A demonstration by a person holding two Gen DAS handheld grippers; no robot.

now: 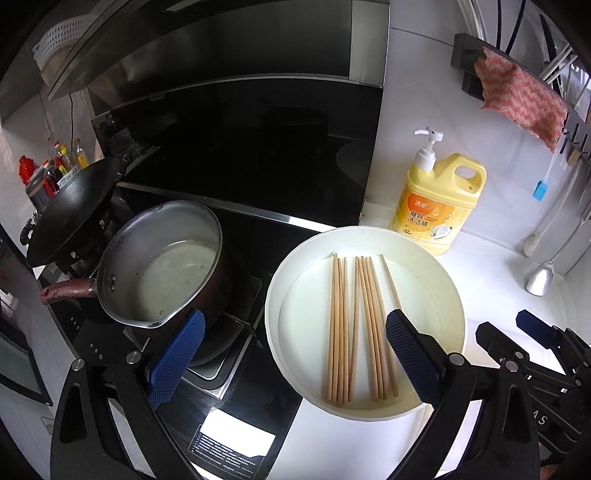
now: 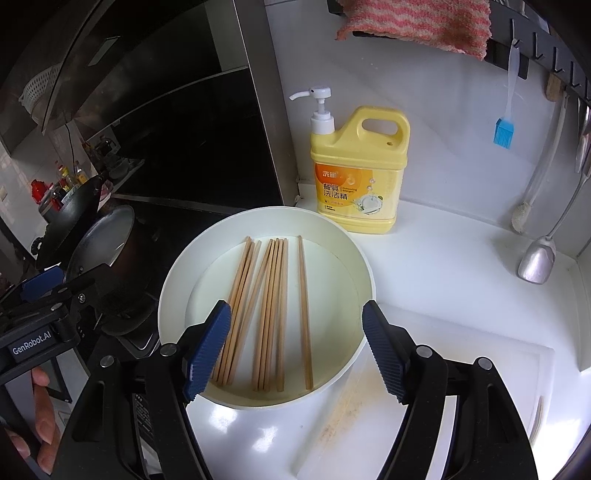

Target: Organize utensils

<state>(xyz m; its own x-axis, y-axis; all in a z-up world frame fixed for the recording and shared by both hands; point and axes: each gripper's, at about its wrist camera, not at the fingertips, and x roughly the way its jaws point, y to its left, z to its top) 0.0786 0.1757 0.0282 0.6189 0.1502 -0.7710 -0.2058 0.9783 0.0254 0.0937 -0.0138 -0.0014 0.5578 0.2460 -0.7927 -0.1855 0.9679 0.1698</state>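
Several wooden chopsticks (image 1: 347, 328) (image 2: 269, 314) lie side by side in a round white basin (image 1: 452, 295) (image 2: 354, 258) on the white counter. My left gripper (image 1: 293, 363) hangs open above the basin's near left rim, nothing between its blue pads. My right gripper (image 2: 295, 347) is open too, hovering over the near ends of the chopsticks without touching them. The right gripper (image 1: 535, 332) also shows at the right edge of the left wrist view, and the left gripper (image 2: 40, 288) at the left edge of the right wrist view, held by a hand (image 2: 44, 413).
A metal saucepan (image 1: 166, 266) and a black wok (image 1: 70, 214) sit on the black stove left of the basin. A yellow dish-soap jug (image 1: 439, 206) (image 2: 360, 173) stands behind it. A white cutting board (image 2: 443, 369) lies on the right; a ladle (image 2: 535, 258), brush and pink cloth (image 2: 413, 26) hang on the wall.
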